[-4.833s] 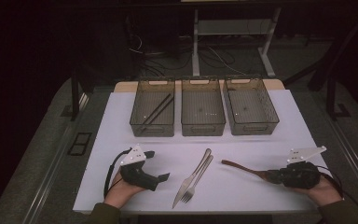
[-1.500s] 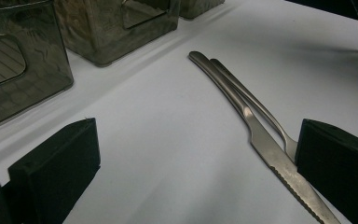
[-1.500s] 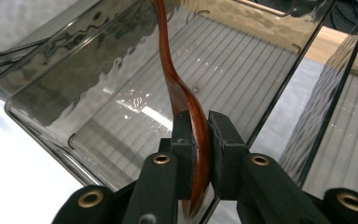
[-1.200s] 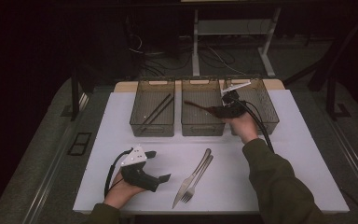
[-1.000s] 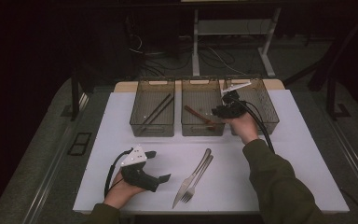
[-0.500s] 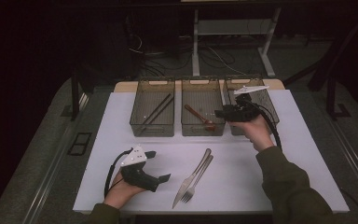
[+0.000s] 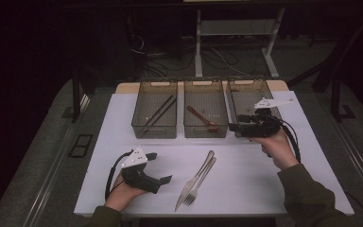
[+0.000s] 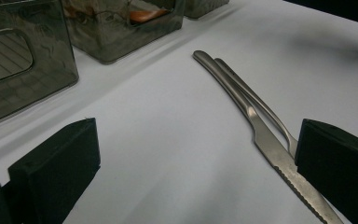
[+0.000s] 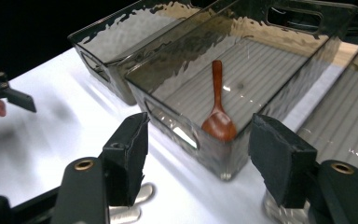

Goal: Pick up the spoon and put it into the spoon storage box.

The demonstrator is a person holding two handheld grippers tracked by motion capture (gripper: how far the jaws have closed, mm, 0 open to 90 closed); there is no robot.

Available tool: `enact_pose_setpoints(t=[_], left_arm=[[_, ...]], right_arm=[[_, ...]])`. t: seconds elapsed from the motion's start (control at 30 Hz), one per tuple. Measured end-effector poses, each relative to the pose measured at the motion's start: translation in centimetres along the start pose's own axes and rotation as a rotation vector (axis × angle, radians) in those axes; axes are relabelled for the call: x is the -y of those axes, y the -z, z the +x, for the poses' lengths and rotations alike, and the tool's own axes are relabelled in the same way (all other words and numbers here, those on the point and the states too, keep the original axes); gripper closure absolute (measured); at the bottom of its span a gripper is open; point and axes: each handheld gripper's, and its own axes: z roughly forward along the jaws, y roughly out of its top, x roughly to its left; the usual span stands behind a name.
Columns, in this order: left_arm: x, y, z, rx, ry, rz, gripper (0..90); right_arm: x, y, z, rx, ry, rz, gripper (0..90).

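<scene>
Lying in the middle bin [image 7: 205,94], the wooden spoon [image 7: 201,117] faces the empty, just-opening right gripper [image 7: 232,126].

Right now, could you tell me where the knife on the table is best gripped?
Grip the knife at its handle, coming straight down with the jaws across it. It lies flat, and the fork touches it along the blade end, while the handle tips fan slightly apart. That looks like the easier spot.

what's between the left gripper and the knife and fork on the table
Nothing visible. The left gripper rests open on the white table, and only bare tabletop lies between its jaws and the knife and fork, which lie side by side just beyond it. In the left gripper view the knife blade already reaches one jaw.
</scene>
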Motion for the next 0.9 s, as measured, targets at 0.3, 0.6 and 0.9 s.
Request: enact_pose_setpoints(t=[0.3, 0.6, 0.9], left_arm=[[-0.1, 0.2, -0.2, -0.011, -0.001, -0.003, 0.0], [0.0, 0.4, -0.2, -0.016, -0.005, -0.001, 0.0], [0.0, 0.4, -0.3, -0.020, -0.007, 0.001, 0.0]], right_arm=[[3.5, 2.4, -0.7, -0.012, -0.011, -0.012, 35.5], [6.3, 4.2, -0.7, -0.012, 0.006, 0.017, 34.6], [8.8, 5.5, -0.3, -0.044, 0.032, 0.018, 32.3]])
